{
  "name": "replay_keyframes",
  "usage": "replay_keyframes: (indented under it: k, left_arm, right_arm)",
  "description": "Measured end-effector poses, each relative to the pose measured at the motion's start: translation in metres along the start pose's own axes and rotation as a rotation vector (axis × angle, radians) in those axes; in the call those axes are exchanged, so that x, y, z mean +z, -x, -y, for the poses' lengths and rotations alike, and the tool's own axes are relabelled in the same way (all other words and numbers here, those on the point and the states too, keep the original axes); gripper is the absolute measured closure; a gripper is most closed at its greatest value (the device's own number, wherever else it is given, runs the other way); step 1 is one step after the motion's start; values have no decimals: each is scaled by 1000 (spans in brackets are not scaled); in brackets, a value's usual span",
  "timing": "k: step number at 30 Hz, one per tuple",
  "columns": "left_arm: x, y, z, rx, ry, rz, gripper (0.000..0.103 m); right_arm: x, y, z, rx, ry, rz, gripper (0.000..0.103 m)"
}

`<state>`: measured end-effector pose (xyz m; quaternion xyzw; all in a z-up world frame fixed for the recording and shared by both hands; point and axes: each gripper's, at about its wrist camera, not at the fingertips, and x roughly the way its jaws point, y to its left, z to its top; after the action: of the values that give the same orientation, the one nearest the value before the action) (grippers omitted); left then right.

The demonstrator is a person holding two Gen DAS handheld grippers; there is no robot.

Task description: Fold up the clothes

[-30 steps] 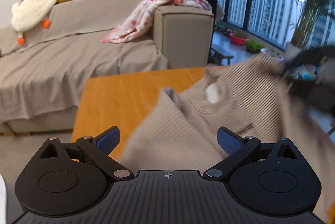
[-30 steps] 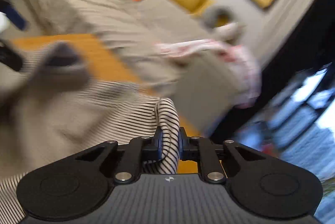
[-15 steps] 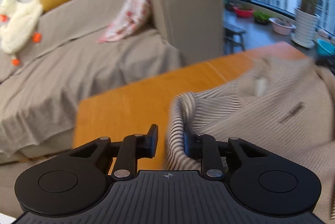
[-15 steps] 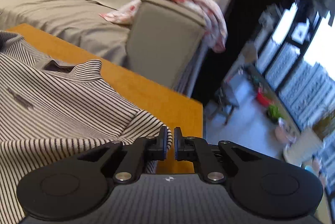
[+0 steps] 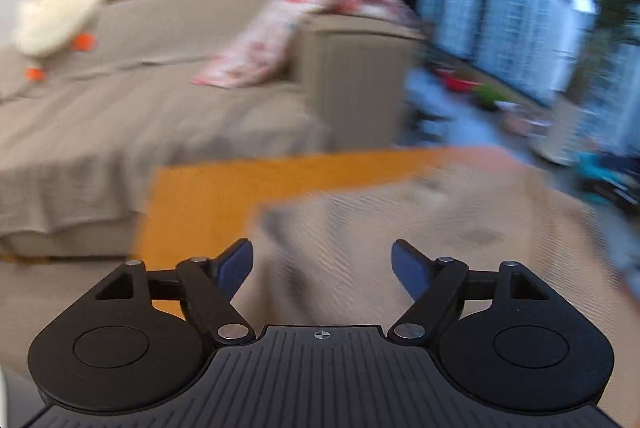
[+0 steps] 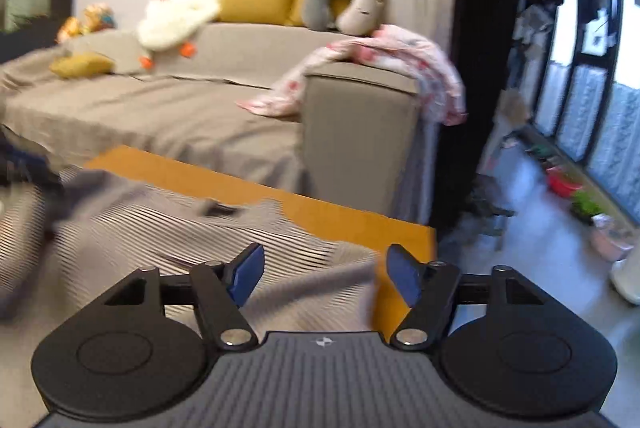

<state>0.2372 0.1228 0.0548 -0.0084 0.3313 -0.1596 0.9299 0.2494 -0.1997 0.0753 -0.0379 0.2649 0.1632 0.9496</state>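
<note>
A beige shirt with thin dark stripes lies spread on the orange wooden table. My left gripper is open and empty, just above the shirt's left part. In the right wrist view the same shirt covers the table's left and middle, up to the table's right edge. My right gripper is open and empty over the shirt's right edge. Both views are motion-blurred.
A grey-covered sofa stands behind the table, with a white plush duck, yellow cushions and a pink blanket over its armrest. Windows and potted plants are at the right. The floor drops off past the table's right edge.
Both grippers held folds of the shirt half a second ago. Both have opened and let go, and the shirt now lies on the table.
</note>
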Motion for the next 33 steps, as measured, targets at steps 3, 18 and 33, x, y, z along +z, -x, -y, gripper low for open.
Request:
replay_keyframes:
  k: [3, 18, 33]
  left_arm:
    - [-27, 8, 24, -167, -10, -43, 11]
    - [-74, 3, 39, -264, 17, -122, 4]
    - [-86, 9, 33, -277, 62, -136, 0]
  right_arm:
    - [29, -31, 0, 180, -223, -84, 62]
    - [69, -205, -70, 201, -123, -210, 101]
    - [29, -41, -38, 88, 94, -108, 60]
